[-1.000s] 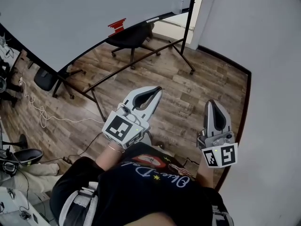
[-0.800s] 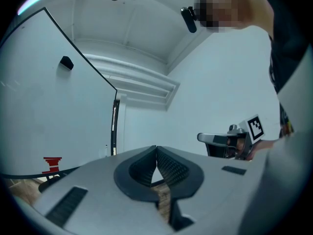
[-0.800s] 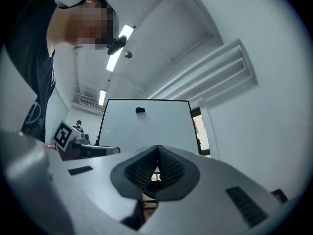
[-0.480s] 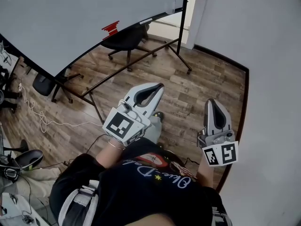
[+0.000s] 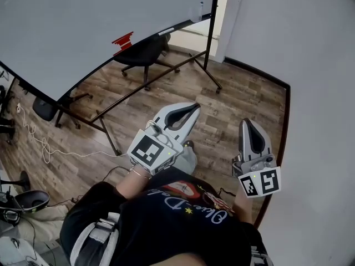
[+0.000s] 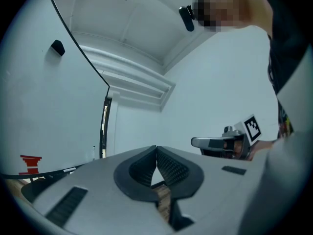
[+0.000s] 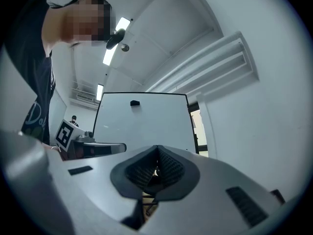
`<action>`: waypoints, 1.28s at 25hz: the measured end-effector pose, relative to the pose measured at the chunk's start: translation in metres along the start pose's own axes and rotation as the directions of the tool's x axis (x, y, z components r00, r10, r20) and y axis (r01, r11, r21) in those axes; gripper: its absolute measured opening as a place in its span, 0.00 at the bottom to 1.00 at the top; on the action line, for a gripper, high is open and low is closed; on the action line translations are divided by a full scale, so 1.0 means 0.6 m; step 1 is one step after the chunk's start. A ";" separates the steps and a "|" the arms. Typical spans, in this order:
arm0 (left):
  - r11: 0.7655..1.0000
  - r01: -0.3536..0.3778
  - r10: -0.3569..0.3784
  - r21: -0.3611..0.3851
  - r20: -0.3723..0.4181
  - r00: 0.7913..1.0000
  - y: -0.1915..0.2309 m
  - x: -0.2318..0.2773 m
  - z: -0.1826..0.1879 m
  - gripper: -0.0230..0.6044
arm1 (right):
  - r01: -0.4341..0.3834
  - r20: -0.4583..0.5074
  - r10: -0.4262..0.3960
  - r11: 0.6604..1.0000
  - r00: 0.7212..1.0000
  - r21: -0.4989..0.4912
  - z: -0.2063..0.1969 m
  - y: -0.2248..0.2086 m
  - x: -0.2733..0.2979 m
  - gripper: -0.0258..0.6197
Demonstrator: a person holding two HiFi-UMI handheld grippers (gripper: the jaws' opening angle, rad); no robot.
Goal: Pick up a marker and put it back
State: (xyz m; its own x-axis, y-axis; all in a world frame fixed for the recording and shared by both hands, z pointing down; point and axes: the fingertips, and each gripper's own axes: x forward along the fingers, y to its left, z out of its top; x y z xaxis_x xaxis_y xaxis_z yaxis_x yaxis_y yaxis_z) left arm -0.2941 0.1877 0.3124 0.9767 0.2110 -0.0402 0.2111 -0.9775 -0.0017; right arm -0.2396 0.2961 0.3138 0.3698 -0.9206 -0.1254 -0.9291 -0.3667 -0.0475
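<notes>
**While my two grippers hang over the floor, both pairs of jaws are closed on nothing**

As I look down from the head view, the left gripper (image 5: 194, 107) and the right gripper (image 5: 248, 122) sit in front of my dark shirt, above the wooden floor (image 5: 233, 96) and well apart from each other. The left one points up and to the right, and the right one points almost straight ahead. In the left gripper view the ribbed pads meet at the tip with only bare wall behind them. The right gripper view shows the same: its jaws are pressed fully together with nothing between them.

The whiteboard (image 5: 83, 21) stands on its frame well ahead of both grippers. On the ledge along its lower edge sits a red object (image 5: 123, 39). To its right on the same ledge lies a pale slim thing (image 5: 165, 32), possibly the marker, though it is too small for me to tell. A black office chair (image 5: 141, 51) stands under that edge. A white cable (image 5: 39, 143) trails across the floor at the left.
</notes>
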 end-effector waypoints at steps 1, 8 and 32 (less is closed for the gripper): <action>1.000 -0.002 0.002 -0.005 0.004 1.000 0.009 0.008 -0.001 0.04 | 0.000 -0.002 0.000 1.000 1.000 0.002 -0.002 -0.007 0.009 0.04; 1.000 -0.003 0.004 -0.031 0.006 1.000 0.063 0.080 -0.015 0.04 | -0.029 -0.016 0.029 0.999 0.999 0.022 -0.015 -0.059 0.081 0.04; 0.993 -0.117 0.117 0.002 -0.010 0.993 0.341 0.305 -0.022 0.04 | -0.126 -0.008 0.128 0.988 0.992 0.089 -0.050 -0.252 0.399 0.04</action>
State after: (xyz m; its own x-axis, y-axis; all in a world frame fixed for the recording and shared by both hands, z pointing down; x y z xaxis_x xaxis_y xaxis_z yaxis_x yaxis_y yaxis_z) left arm -0.0718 0.0264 0.3179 0.9950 0.0953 -0.0305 0.0954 -0.9954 0.0006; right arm -0.0106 0.1270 0.3205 0.2483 -0.9609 -0.1230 -0.9648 -0.2340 -0.1197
